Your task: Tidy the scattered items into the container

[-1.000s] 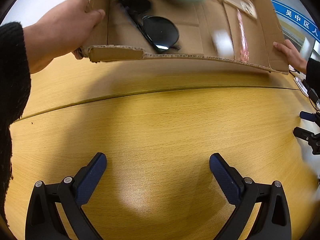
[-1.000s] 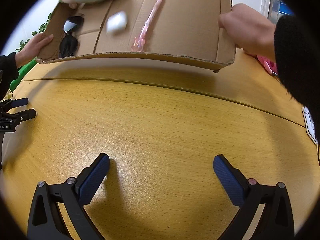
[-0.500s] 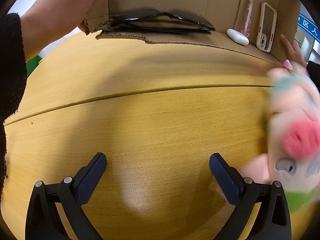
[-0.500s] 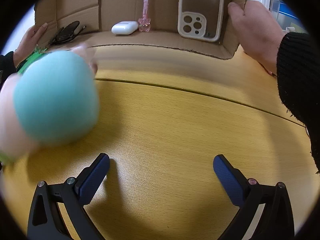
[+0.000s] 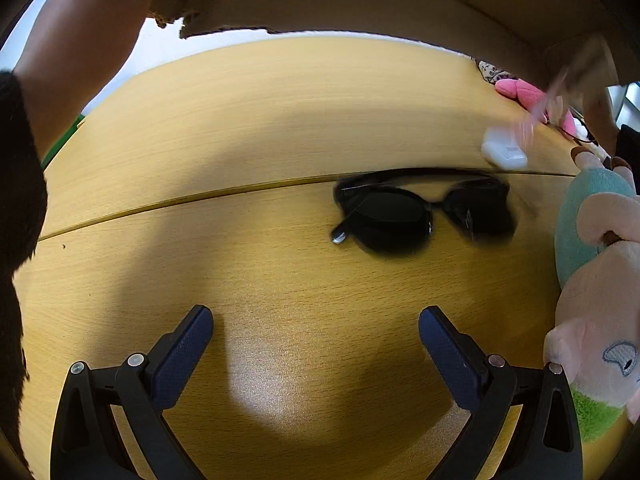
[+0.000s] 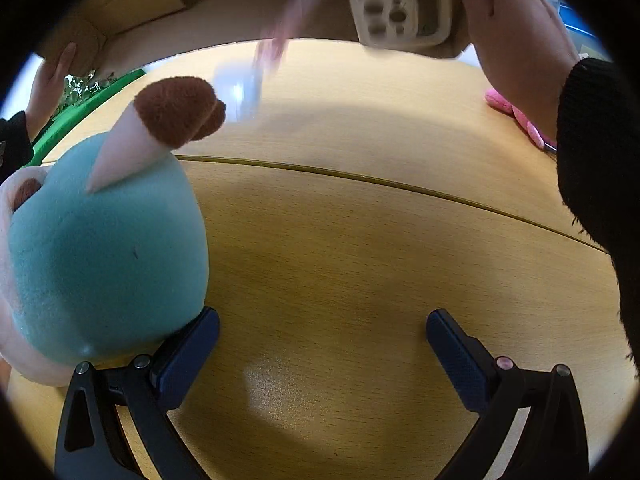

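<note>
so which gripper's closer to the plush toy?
Right. The plush toy sits against the right gripper, touching its left finger. It lies off to the right of the left gripper, beyond the right finger.

No text, label, brand, number or sign can be read in either view. The cardboard box (image 5: 360,4), the phone case (image 6: 400,12), the sunglasses (image 5: 420,216) and the plush toy (image 6: 104,256) show no legible lettering.
</note>
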